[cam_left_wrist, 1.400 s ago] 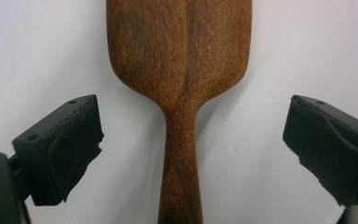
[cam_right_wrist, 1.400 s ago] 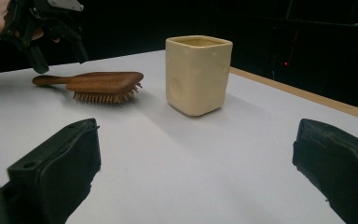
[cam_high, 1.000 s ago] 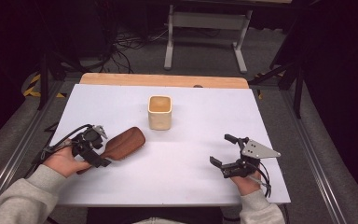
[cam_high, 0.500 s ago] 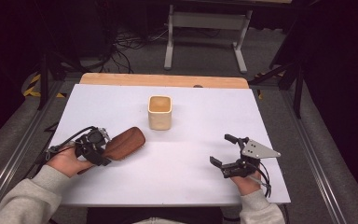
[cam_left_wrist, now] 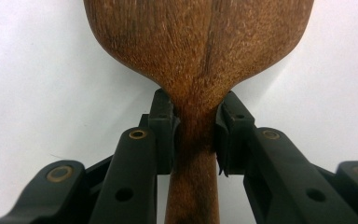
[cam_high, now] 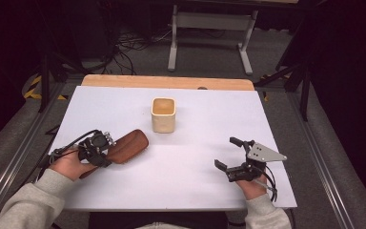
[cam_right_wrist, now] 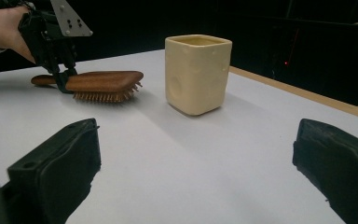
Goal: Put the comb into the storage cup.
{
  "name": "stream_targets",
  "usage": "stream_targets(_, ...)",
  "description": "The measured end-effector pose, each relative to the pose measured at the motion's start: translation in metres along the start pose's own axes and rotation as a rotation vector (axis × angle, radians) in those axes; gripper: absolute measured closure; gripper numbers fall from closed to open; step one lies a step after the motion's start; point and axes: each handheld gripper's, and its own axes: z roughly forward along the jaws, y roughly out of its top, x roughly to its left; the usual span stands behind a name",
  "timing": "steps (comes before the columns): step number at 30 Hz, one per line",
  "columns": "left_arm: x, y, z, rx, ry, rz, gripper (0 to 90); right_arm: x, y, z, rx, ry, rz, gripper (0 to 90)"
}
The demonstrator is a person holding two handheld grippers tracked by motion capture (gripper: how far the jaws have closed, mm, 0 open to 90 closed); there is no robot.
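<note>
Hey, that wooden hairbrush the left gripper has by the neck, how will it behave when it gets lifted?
The wooden hairbrush looks rigid, so it probably won't flex. The left gripper clamps its narrow neck, with the broad head beyond, so it may droop head-down. Its smooth rounded handle might twist between the jaws.

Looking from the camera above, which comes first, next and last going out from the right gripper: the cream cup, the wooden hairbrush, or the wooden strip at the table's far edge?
From the right gripper:
1. Cream cup, centre of the table.
2. Wooden hairbrush, left, clamped in the left gripper.
3. Wooden strip, far edge.
</note>
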Motion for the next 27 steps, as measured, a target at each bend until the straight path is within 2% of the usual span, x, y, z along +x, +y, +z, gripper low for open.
stream_targets(10,-0.002,-0.003,-0.001,-0.024,0.002,-0.006,73.0,0.0,0.0,0.0,0.001,-0.001,0.001,1.3)
stream_targets(16,-0.004,-0.007,-0.002,-0.08,0.019,0.005,73.1,0.0,0.0,0.0,0.001,0.0,0.002,1.3)
stream_targets(17,-0.006,-0.008,-0.003,-0.085,0.016,-0.009,73.1,0.0,0.0,0.0,0.002,-0.001,0.002,1.3)
stream_targets(19,-0.006,-0.009,-0.004,-0.114,0.024,0.005,73.1,0.0,-0.001,0.0,0.002,0.001,0.006,1.3)
stream_targets(23,-0.009,-0.012,-0.01,-0.154,0.023,0.011,73.1,0.0,-0.001,0.0,0.003,0.001,0.005,1.3)
stream_targets(24,-0.011,-0.013,-0.012,-0.163,0.023,-0.004,73.1,0.0,-0.001,0.0,0.003,0.001,0.006,1.3)
stream_targets(26,-0.011,-0.014,-0.016,-0.193,0.019,0.012,73.1,0.0,0.0,0.0,0.001,0.001,0.003,1.3)
stream_targets(27,-0.012,-0.015,-0.018,-0.206,0.024,0.004,73.1,0.0,0.0,0.0,0.0,0.002,0.002,1.3)
